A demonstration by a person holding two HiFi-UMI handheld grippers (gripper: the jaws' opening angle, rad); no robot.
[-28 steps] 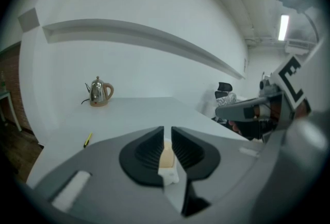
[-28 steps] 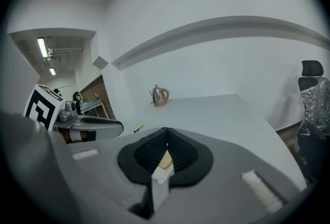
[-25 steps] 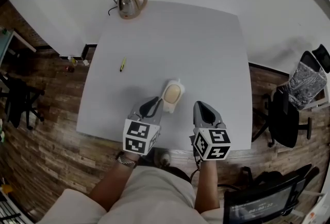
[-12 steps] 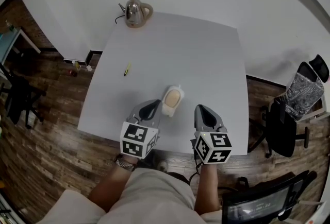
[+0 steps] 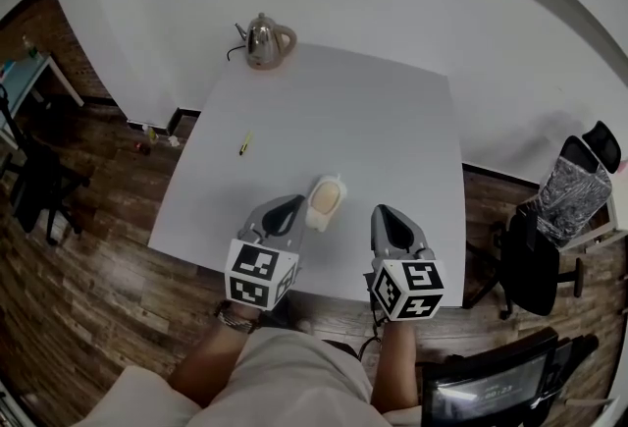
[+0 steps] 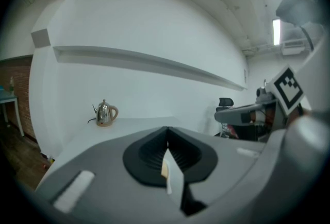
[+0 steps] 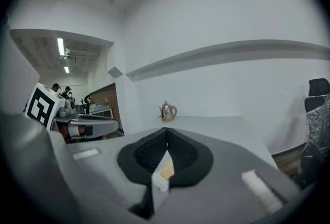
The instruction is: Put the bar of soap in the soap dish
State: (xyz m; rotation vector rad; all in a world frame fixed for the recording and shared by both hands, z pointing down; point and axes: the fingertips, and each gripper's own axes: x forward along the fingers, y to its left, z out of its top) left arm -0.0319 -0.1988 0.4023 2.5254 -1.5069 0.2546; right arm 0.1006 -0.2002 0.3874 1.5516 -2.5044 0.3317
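Furthest left of the soap dish (image 5: 316, 220) lies a yellow pen (image 5: 244, 142), well apart from it on the grey table (image 5: 383, 121). It plays no part in this.

Just to the left of the dish is the left gripper (image 5: 292, 205). Its own view shows its jaws pressed together with nothing between them. Only a sliver of the white dish and the beige soap shows below, through the gap under the pads.

In the dish itself the bar of soap (image 5: 328, 198) lies flat and seated inside the rim. From that, we judge the placing done and the step in hand to be getting both tools clear.

To the right of the dish, a little further off than its partner, is the right gripper (image 5: 384, 213). Its jaws are likewise closed on nothing, and its own view catches the same glimpse of soap and dish beneath them. Beyond the dish, at the far corner of the table, stands a kettle (image 5: 262, 41).

To finish well, we would keep both pairs of jaws closed and draw them up and back towards ourselves, not sideways. The left tip is close to the dish, which sits near the table's near edge, so a sideways swing there could nudge the dish or tip the soap out. We cannot tell from the head view whether that tip is touching the rim.
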